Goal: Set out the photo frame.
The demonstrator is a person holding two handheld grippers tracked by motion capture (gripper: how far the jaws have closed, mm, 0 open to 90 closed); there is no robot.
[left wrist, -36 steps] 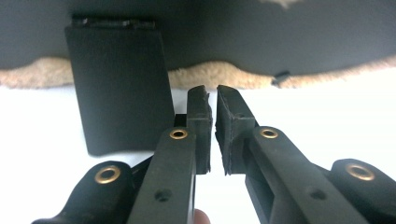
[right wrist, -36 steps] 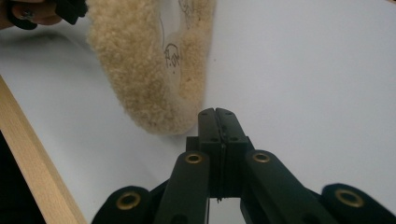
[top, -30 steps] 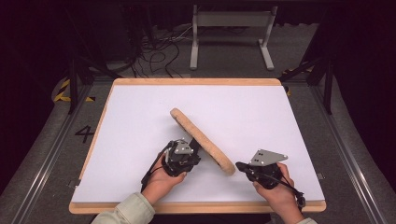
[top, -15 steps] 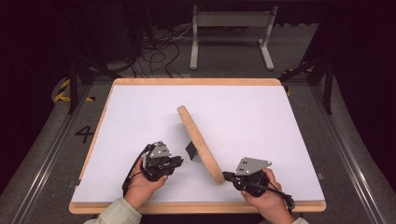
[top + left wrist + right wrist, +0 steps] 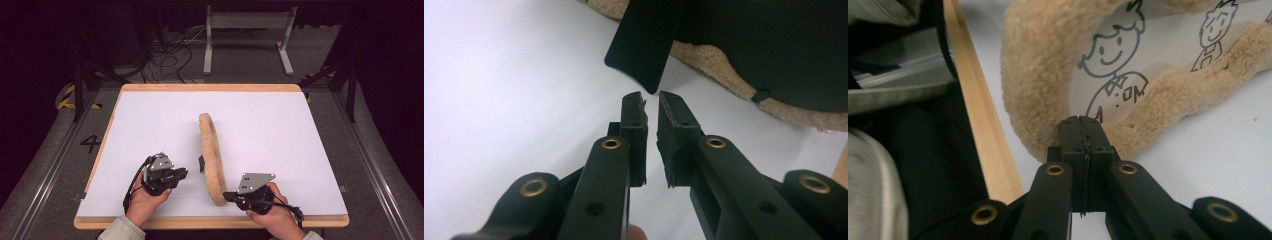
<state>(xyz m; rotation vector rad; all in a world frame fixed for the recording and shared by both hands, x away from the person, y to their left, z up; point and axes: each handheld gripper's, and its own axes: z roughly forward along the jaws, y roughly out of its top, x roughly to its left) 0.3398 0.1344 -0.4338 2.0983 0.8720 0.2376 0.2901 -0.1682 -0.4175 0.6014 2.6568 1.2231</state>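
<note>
A tan fleece ring (image 5: 212, 155) stands on its edge on the white table (image 5: 150, 125), running from the middle toward the front edge. My right gripper (image 5: 227, 196) is shut on the ring's near end. In the right gripper view the closed jaws (image 5: 1080, 120) pinch the fleece rim (image 5: 1040, 65) beside a clear film printed with cartoon figures (image 5: 1128, 55). My left gripper (image 5: 184, 173) hovers left of the ring, apart from it. Its jaws (image 5: 651, 95) stand a narrow slit apart with nothing between them, pointing at a black tag (image 5: 644, 45) that hangs from the ring (image 5: 714, 62).
The table's wooden front edge (image 5: 975, 110) runs close by the right gripper. Beyond the table's far edge are a grey metal stand (image 5: 247, 35) and loose cables (image 5: 170, 55) on the floor. Bare white table lies left and right of the ring.
The ring has swung from a diagonal to point nearly straight away. The right gripper moved left with its near end. The left gripper drew back to the left, away from the ring.
</note>
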